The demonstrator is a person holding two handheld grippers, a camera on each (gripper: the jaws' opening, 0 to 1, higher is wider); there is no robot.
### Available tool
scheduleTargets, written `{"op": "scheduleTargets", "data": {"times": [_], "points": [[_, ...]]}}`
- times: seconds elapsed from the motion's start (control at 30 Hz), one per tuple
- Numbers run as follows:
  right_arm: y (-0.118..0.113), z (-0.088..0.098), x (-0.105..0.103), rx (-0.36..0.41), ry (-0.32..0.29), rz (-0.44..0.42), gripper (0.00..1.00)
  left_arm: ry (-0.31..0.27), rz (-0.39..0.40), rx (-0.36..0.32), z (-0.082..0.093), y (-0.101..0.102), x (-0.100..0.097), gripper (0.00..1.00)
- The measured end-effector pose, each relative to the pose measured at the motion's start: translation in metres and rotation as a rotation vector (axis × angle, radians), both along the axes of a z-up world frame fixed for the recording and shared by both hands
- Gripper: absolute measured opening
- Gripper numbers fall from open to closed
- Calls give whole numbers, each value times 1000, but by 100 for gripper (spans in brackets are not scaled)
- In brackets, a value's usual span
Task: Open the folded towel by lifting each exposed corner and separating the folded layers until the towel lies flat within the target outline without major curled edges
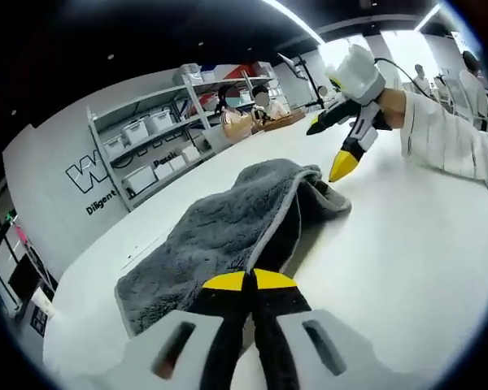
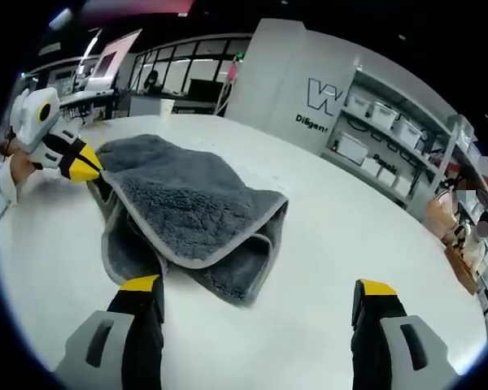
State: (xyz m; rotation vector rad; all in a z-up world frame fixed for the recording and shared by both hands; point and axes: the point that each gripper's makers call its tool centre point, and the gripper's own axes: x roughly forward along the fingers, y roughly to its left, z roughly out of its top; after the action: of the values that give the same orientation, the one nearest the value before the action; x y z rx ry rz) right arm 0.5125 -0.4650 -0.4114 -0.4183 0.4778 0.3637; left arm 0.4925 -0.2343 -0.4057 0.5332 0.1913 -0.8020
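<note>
Two hand-held grippers worked at a grey towel (image 1: pixel 228 227) that lay folded in layers on the white bench (image 1: pixel 407 244). In the left gripper view, the left hand-held gripper (image 1: pixel 249 280) had its yellow-tipped black jaws pressed together on the near edge of the towel, pinching the fabric just ahead of the camera. Beyond the towel's far end, the right hand-held gripper (image 1: pixel 342 166) came in from the right, held by a person's hand (image 1: pixel 393 106) in a white sleeve (image 1: pixel 447 138); its yellow tip hung just above the far corner of the towel, and whether it touched the cloth could not be told from there. In the right gripper view, the right hand-held gripper (image 2: pixel 260 286) stood with its jaws spread wide apart and nothing between them, the towel (image 2: pixel 187 211) lying ahead and to the left of the jaws on the bench (image 2: pixel 358 236). The upper layer with its pale hem lay folded over a lower layer whose edge stuck out beneath it. At the far left corner of the towel the left hand-held gripper (image 2: pixel 85 166) clamped the hem with its yellow tip. Behind the bench stood grey shelving (image 1: pixel 146 146) holding white bins.
</note>
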Motion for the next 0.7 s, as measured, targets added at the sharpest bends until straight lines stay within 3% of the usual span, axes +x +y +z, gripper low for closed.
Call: {"op": "scheduleTargets", "data": {"times": [0.17,0.4,0.7], "points": [[3,1,0,12,-7,7,96,5,20,-32,8,6,0,0],[1,-1,-1,10,2,3,96,48,30,-40,6,15,0,1],[2,3,-3,22,-3,12,95,114,40,-1,-3,31,-1,1]]}}
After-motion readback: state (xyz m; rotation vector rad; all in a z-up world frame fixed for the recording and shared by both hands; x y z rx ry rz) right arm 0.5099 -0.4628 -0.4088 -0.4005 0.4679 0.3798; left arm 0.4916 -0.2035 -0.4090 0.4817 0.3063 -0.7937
